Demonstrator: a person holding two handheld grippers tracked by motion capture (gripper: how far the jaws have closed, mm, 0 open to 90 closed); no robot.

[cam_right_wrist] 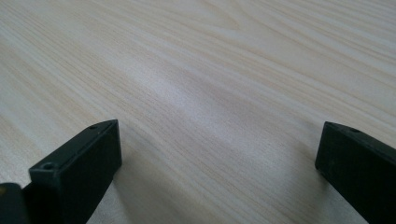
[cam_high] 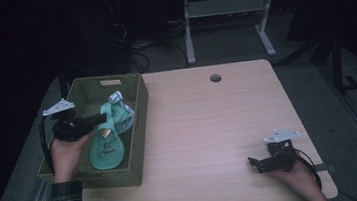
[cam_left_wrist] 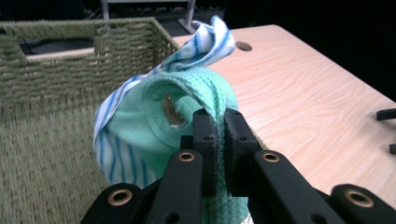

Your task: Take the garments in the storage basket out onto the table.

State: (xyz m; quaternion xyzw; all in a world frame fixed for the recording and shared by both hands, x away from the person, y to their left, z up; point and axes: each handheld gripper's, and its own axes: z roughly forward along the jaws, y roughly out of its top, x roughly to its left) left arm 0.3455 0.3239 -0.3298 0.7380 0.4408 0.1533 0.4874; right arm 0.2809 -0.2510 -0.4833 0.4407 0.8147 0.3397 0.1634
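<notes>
A green waffle-weave cloth (cam_high: 106,143) hangs inside the woven olive basket (cam_high: 138,130) at the table's left. My left gripper (cam_high: 99,119) is shut on its upper fold, lifting it. In the left gripper view the green cloth (cam_left_wrist: 154,126) is pinched between the black fingers (cam_left_wrist: 205,140). A blue-and-white striped cloth (cam_left_wrist: 201,46) clings behind it; in the high view the striped cloth (cam_high: 123,111) sits against the basket's right wall. My right gripper (cam_high: 252,162) rests open low over the table's front right, with bare wood (cam_right_wrist: 210,107) between its fingertips (cam_right_wrist: 93,149).
The basket's woven wall (cam_left_wrist: 60,70) rises at the left of the left gripper view. A round cable hole (cam_high: 215,78) sits near the table's far edge. Beyond the table stand a desk frame's legs (cam_high: 188,34) and cables on the floor.
</notes>
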